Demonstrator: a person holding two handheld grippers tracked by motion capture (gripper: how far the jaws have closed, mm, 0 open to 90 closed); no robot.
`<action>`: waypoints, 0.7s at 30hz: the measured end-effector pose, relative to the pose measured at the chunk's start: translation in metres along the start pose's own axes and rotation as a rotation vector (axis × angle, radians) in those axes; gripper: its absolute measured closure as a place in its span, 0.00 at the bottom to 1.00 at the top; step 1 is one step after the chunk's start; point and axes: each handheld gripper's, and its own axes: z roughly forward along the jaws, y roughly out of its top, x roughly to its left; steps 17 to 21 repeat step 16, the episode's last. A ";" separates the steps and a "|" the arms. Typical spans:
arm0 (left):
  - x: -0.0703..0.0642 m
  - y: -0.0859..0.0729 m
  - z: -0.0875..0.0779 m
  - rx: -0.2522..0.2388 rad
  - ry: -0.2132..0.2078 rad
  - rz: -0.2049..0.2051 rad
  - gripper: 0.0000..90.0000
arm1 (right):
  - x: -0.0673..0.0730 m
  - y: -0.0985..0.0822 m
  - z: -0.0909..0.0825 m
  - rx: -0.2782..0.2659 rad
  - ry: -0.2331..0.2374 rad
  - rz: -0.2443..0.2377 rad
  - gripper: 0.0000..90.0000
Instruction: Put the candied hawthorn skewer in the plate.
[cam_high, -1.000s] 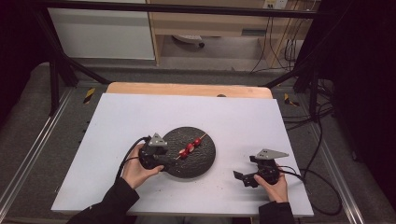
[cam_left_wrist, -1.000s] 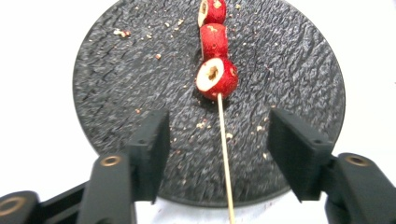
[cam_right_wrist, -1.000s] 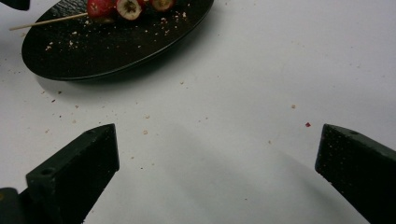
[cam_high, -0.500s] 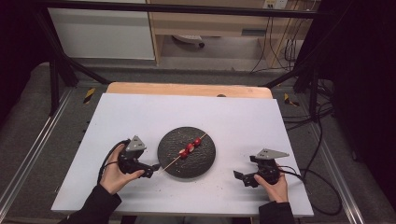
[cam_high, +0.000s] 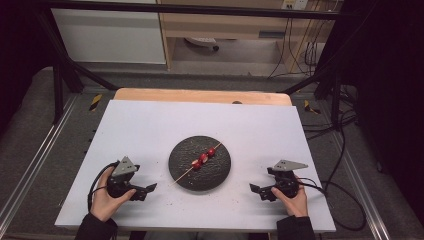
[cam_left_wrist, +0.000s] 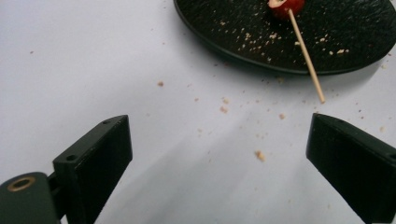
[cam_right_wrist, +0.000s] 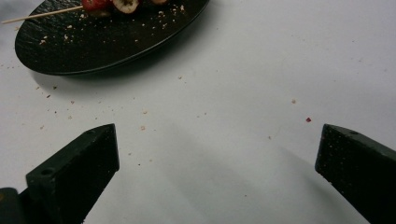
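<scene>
A round black plate (cam_high: 180, 150) sits in the middle of the white table. Across it lies a wooden skewer (cam_high: 202, 158) with red and pale fruit pieces, its bare end poking over the plate's front-left rim. My left gripper (cam_high: 145, 191) rests on the table left of the plate, pointing at it; its jaws have just been opening and stand open with nothing between them. In the left gripper view (cam_left_wrist: 217, 121) the skewer's stick (cam_left_wrist: 306, 56) ends just ahead of the right jaw. My right gripper (cam_high: 257, 192) lies open and empty to the right of the plate (cam_right_wrist: 93, 42).
Crumbs (cam_left_wrist: 259, 155) are scattered over the white tabletop (cam_high: 150, 125) around the plate. A wooden strip (cam_high: 200, 95) edges the far side. Cables (cam_high: 345, 200) trail off the table's right. Black frame legs stand at both back corners.
My left gripper has drawn back from the plate to the left and toward the front edge. The skewer stays on the plate. The right gripper has kept still.
</scene>
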 end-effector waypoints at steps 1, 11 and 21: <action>0.001 -0.003 -0.001 -0.004 -0.001 -0.007 0.07 | 0.000 0.000 0.000 -0.001 -0.002 -0.001 0.01; 0.012 -0.026 -0.008 -0.002 0.040 -0.038 0.07 | 0.000 -0.002 0.002 0.020 -0.012 -0.016 0.01; 0.014 -0.026 -0.011 -0.015 0.041 -0.045 0.07 | 0.000 -0.002 0.001 0.024 -0.007 -0.018 0.01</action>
